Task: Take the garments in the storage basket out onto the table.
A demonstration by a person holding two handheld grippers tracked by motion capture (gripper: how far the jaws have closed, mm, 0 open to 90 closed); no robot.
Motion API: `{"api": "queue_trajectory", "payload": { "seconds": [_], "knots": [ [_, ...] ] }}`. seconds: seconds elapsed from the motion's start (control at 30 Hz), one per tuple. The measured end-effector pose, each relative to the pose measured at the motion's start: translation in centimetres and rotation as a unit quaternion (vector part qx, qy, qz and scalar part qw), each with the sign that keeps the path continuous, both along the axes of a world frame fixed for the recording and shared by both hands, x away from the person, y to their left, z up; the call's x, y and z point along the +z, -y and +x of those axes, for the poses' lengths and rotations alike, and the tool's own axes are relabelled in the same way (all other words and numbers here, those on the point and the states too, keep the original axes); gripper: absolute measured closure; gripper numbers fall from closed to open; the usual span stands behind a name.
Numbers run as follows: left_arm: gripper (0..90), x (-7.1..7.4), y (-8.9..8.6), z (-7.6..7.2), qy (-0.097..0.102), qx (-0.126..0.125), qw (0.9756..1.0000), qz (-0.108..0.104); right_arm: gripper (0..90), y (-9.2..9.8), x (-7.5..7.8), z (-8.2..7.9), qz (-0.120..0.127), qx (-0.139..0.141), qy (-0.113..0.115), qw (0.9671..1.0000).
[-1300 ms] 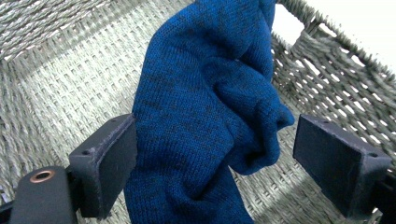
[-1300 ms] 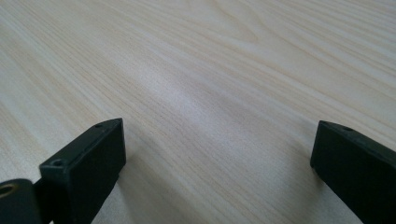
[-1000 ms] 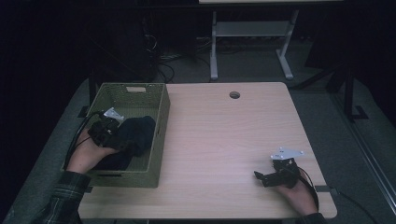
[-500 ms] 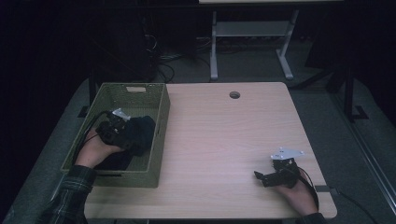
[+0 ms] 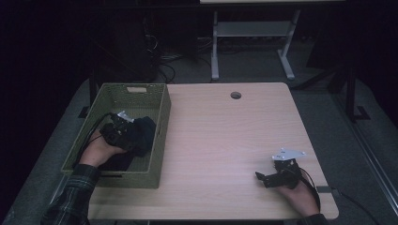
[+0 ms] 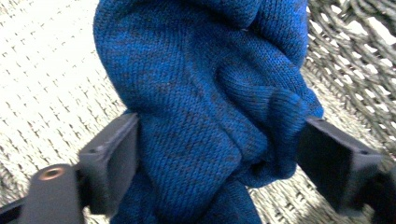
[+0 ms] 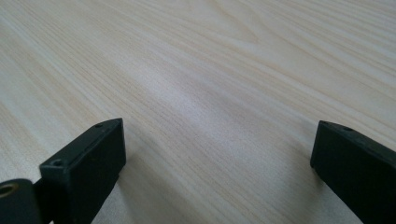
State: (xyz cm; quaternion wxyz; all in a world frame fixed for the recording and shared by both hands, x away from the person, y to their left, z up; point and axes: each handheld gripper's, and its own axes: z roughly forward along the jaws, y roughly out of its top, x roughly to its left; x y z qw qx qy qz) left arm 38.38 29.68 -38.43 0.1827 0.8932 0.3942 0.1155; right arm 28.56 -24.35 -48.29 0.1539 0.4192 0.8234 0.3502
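While our left gripper point(image 6: 205, 163) has just been closing on the blue sweater point(image 6: 201, 93) in the basket point(image 5: 159, 136) at nine o'clock, its jaws touching the knit, we squeeze firmly before lifting. Our right gripper point(image 5: 272, 177), at five o'clock, rests with jaws apart.

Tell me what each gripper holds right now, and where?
The left gripper straddles a bunched fold of the blue knit cloth in the basket, jaws closing. The right gripper is open, holding nothing.

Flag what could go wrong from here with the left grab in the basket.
The left gripper has just been closing on a thick bunched fold of the blue knit; it may pinch only part, so the fabric could slip out on lifting. The knit lies against the woven basket wall, so it might snag or drag the basket.
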Motion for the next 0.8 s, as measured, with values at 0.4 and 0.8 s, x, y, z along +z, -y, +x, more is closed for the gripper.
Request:
{"api": "queue_trajectory", "payload": {
  "seconds": [0.4,0.8],
  "knots": [
    [56.2,0.3,-0.6,0.0,0.002,-0.002,1.0000,-0.005,2.9,0.0,0.0,0.0,0.000,0.000,0.000,1.0000],
    [67.4,2.4,-0.9,0.0,-0.015,-0.003,0.9998,-0.011,2.9,0.0,0.0,0.0,0.000,0.000,0.000,1.0000]
  ]
}}
